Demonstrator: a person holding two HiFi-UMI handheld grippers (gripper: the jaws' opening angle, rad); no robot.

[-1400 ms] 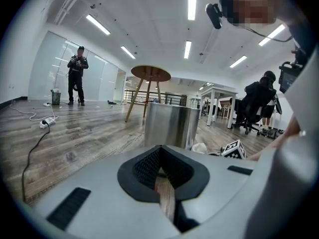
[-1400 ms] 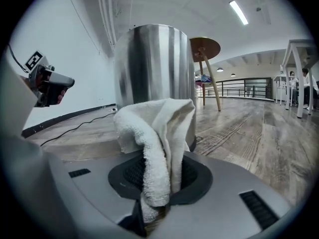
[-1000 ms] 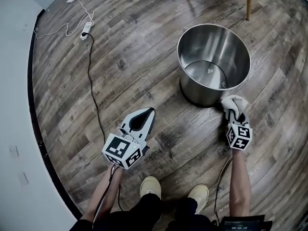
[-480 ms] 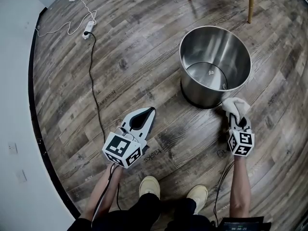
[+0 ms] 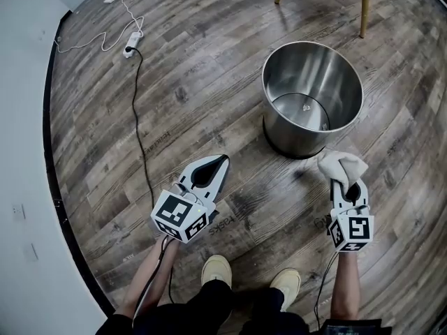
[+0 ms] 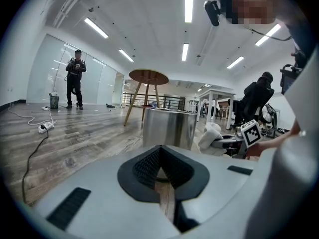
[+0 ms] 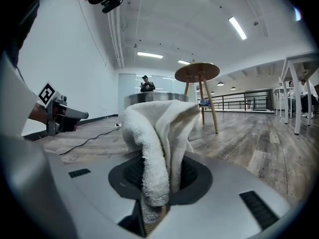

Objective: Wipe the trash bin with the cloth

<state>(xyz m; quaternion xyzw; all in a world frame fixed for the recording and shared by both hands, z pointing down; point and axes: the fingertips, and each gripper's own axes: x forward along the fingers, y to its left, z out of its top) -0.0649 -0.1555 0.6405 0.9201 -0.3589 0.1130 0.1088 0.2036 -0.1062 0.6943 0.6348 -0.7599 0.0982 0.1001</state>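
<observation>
The round steel trash bin [image 5: 312, 96] stands upright on the wood floor, empty inside; in the left gripper view the trash bin [image 6: 169, 128] shows ahead. My right gripper [image 5: 347, 185] is shut on a white cloth [image 5: 341, 166], held a short way in front of the bin and apart from it. The cloth [image 7: 158, 143] bunches up out of the jaws and hides most of the bin behind it. My left gripper [image 5: 213, 165] hovers over the floor to the bin's left, jaws shut with nothing between them.
A black cable [image 5: 136, 117] runs from a white power strip [image 5: 130, 45] down the floor at left. Wooden stool legs [image 5: 363, 5] stand behind the bin. A white wall [image 5: 21, 187] borders the left. People stand and sit far off in the gripper views.
My right gripper has drawn back from the bin's side toward me, carrying the cloth with it. The left gripper has stayed nearly still.
</observation>
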